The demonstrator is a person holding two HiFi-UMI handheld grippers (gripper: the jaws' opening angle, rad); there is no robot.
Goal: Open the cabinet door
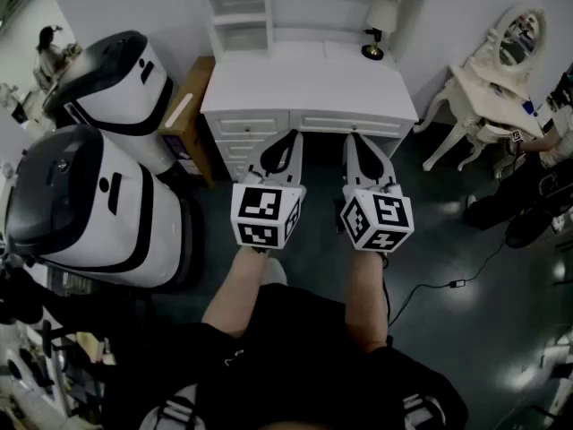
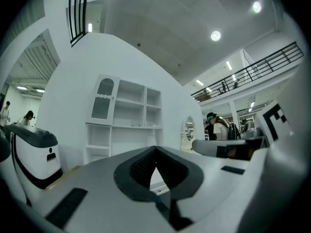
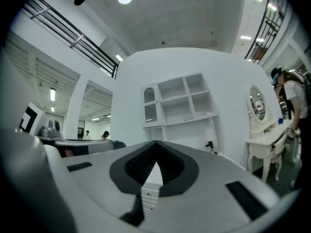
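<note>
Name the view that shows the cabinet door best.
Left gripper view: the arched door faces the camera, whole and largest, at upper left of the hutch. The right gripper view shows it whole too, but smaller. The head view catches only the hutch's lower shelves; the door is cut off.

Lab hall, staged white desk [image 1: 309, 83], mezzanine railing [image 2: 262, 63]
</note>
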